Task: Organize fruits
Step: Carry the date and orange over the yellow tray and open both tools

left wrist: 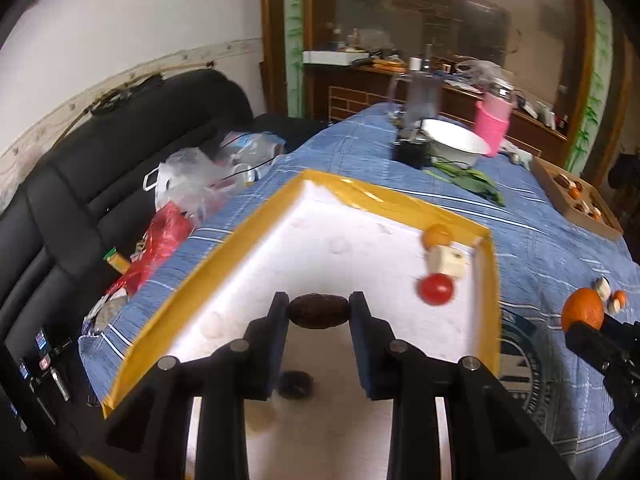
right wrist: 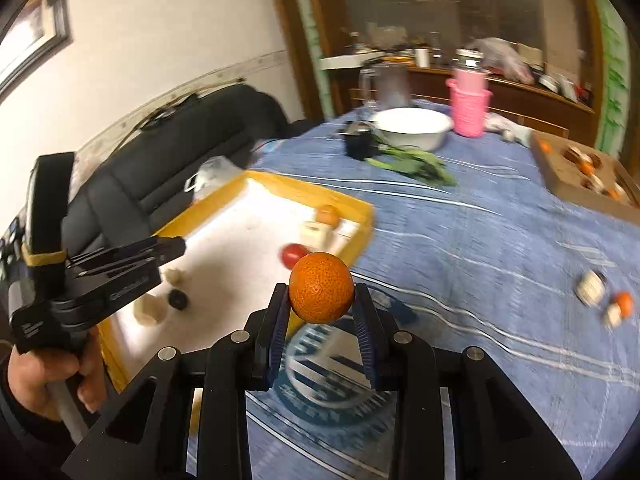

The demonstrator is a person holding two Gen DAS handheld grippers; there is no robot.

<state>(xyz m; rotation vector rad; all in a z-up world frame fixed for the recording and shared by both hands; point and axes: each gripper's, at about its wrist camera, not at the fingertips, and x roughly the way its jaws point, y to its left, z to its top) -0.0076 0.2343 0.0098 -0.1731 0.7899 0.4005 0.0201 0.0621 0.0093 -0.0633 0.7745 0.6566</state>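
Observation:
My left gripper (left wrist: 319, 309) is shut on a dark brown wrinkled fruit (left wrist: 318, 311), held above the white foam tray (left wrist: 280, 248) with its yellow taped rim. In that tray lie a red tomato (left wrist: 436, 289), a small orange (left wrist: 437, 235), a cream box (left wrist: 448, 263) and a second dark fruit (left wrist: 295, 384) under my fingers. My right gripper (right wrist: 322, 300) is shut on an orange (right wrist: 322, 287), hanging over the blue tablecloth (right wrist: 480, 248) just right of the tray (right wrist: 224, 248). A hand holds the left gripper (right wrist: 172, 250) at the left of the right wrist view.
A cardboard box (right wrist: 560, 176) with more fruit sits at the far right. A white bowl (right wrist: 412, 128), pink basket (right wrist: 468, 104), glass jug (right wrist: 388, 84) and green leaves (right wrist: 416, 164) stand at the back. Loose small items (right wrist: 604, 292) lie on the cloth. A black sofa (left wrist: 80, 184) with bags flanks the table's left.

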